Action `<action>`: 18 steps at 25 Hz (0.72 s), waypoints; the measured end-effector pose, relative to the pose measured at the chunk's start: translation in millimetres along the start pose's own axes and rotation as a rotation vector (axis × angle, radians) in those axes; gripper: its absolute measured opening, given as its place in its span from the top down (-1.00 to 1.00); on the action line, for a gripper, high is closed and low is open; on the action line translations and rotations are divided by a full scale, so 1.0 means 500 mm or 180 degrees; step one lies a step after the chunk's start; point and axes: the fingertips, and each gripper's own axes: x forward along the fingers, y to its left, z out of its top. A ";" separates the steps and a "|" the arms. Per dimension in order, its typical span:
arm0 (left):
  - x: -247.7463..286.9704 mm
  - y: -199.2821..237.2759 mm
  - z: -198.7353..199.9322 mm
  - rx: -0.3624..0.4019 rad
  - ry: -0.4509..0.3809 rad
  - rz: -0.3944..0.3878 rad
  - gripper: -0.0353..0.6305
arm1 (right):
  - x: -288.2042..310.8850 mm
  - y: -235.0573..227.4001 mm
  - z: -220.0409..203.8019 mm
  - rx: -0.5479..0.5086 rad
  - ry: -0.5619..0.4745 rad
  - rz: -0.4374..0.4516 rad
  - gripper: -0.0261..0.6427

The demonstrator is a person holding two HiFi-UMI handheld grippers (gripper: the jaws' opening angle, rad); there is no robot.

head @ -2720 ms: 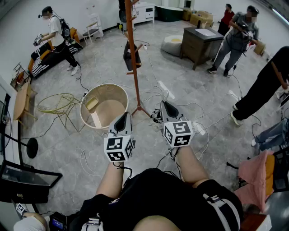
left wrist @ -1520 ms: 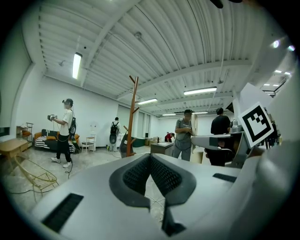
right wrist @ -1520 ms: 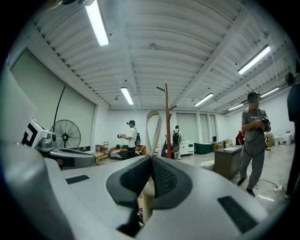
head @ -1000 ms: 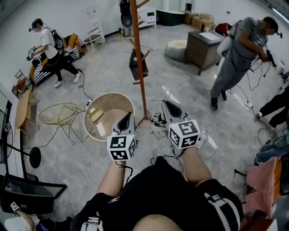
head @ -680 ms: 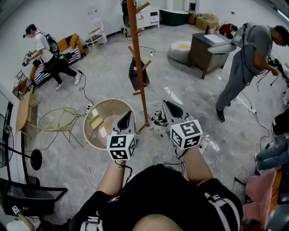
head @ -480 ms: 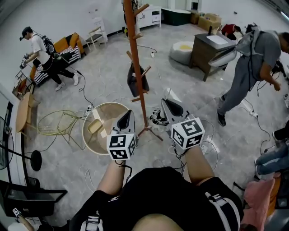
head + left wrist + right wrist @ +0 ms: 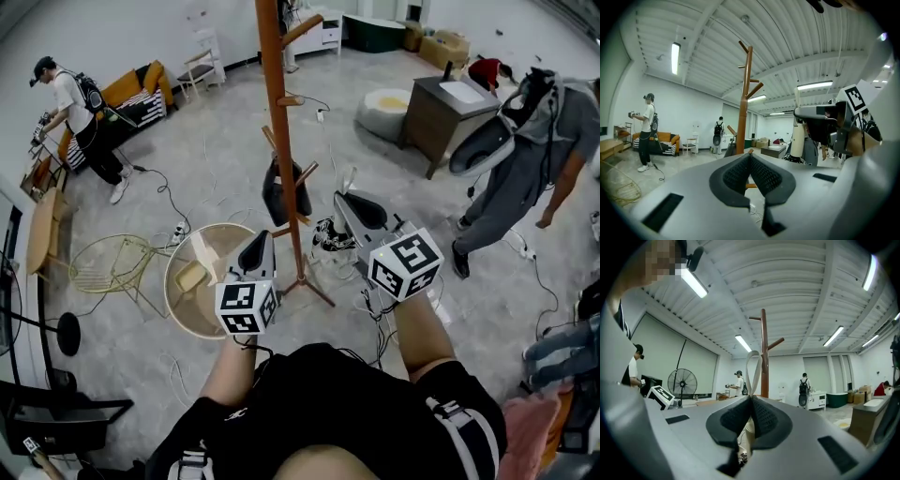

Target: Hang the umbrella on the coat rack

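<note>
The wooden coat rack (image 7: 279,141) stands on the floor just beyond both grippers, with a dark bag (image 7: 280,192) on a low peg. My right gripper (image 7: 343,200) is shut on the umbrella's white strap loop (image 7: 753,365), which stands up above the jaws in the right gripper view. The folded umbrella (image 7: 327,237) hangs below that gripper; in the left gripper view it shows as a pale cylinder (image 7: 797,137). The rack's pole (image 7: 764,352) rises right behind the loop. My left gripper (image 7: 260,240) is shut with nothing in it, left of the pole (image 7: 745,98).
A round beige tub (image 7: 200,281) and a yellow wire chair (image 7: 111,267) sit left of the rack's base. Cables trail across the floor (image 7: 375,309). A person (image 7: 530,159) walks at the right by a wooden cabinet (image 7: 457,111); another person (image 7: 73,105) stands far left.
Both grippers have come closer to the coat rack, whose pole now stands between them and nearer. The umbrella travelled along under the right gripper. The person at the right has walked on.
</note>
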 end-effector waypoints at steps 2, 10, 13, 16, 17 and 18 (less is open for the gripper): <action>0.026 0.017 0.000 -0.0023 -0.0015 -0.0084 0.85 | 0.036 -0.023 0.013 -0.0046 -0.0036 0.0024 0.87; 0.068 0.106 0.076 0.0038 -0.0114 -0.0067 0.85 | 0.173 -0.053 0.127 0.0104 -0.0015 0.0368 0.87; 0.065 0.128 0.086 0.0029 -0.0138 -0.0028 0.85 | 0.204 -0.042 0.156 0.0128 0.0015 0.0482 0.86; 0.065 0.152 0.089 0.0024 -0.0161 -0.0006 0.85 | 0.230 -0.037 0.178 0.0125 0.0006 0.0496 0.86; 0.067 0.158 0.086 0.0016 -0.0160 0.0001 0.85 | 0.239 -0.036 0.181 0.0146 0.0017 0.0513 0.86; 0.067 0.163 0.082 0.0009 -0.0158 0.0010 0.85 | 0.247 -0.036 0.180 0.0184 0.0034 0.0546 0.86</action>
